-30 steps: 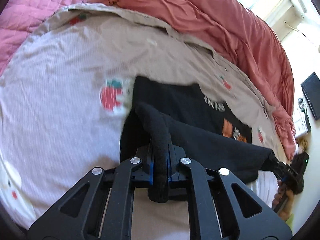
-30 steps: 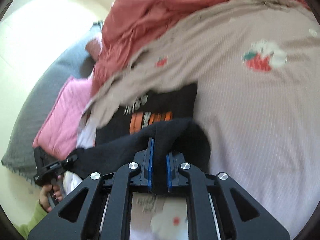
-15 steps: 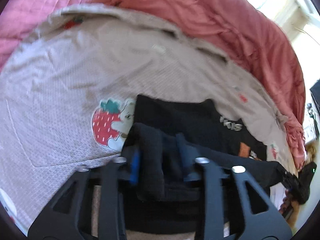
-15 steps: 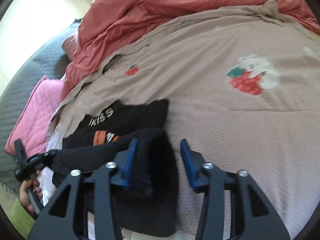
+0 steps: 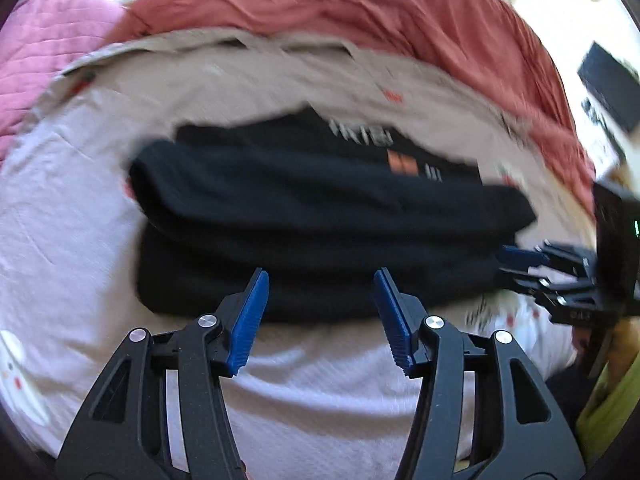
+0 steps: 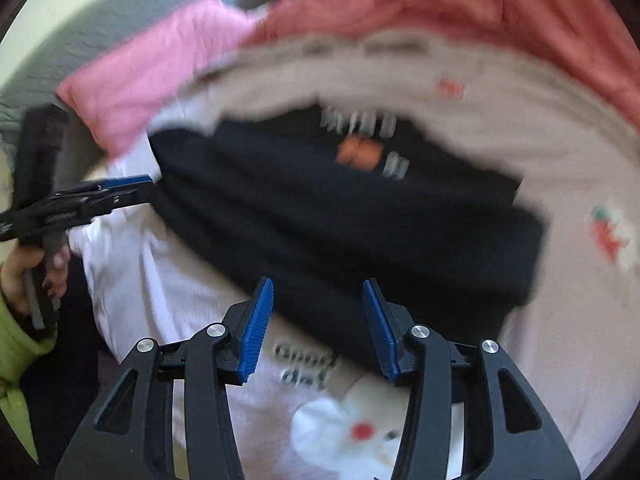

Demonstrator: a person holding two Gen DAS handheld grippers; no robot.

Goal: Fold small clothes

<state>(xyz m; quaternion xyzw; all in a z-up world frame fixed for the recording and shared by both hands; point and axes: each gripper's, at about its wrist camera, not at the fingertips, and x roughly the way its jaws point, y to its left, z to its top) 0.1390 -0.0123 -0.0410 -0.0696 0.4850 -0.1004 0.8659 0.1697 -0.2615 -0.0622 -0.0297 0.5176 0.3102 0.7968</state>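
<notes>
One black garment (image 5: 320, 216) lies folded on one bed (image 5: 328, 392). Two grippers over it, left (image 5: 320, 312) and right (image 6: 318, 320). One pink pillow (image 6: 152, 80), one red duvet (image 5: 360, 12).

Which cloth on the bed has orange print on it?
The black garment lying folded in front of both open grippers; it bears orange blocks and pale lettering. The salmon blanket and pink quilt behind it are plain.

Both grippers (image 5: 322, 316) (image 6: 318, 326) had black skeletal arms, silver screws and ribbed blue pads (image 5: 248, 320); a lime-green sleeve (image 6: 16, 356) covered the wrist.
</notes>
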